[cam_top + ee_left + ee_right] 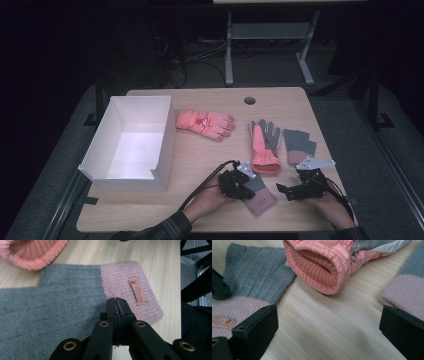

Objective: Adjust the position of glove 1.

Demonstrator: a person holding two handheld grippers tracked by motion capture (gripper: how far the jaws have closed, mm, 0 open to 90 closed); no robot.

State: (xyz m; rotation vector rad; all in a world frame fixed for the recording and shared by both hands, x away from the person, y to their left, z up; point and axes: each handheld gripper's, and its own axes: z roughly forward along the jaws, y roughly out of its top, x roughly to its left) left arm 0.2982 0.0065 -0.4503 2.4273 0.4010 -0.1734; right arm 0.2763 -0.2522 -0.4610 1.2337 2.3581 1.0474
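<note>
Nearest the high camera, the left gripper (239, 184) sits on a grey knit glove with a pink cuff (260, 196) at the front edge of the wooden surface (200, 160); its own view shows the fingers (112, 305) pressed together on that glove's knit beside a small sewn label (137, 291). The right gripper (295, 192) rests just right of it, fingers (258, 326) wide apart over bare wood, facing the open cuff of a coral ski glove (324, 267). Farther back in the high view lie a matching grey fingerless glove (299, 145), a second coral glove (205, 123) and a white box (131, 142).
</note>
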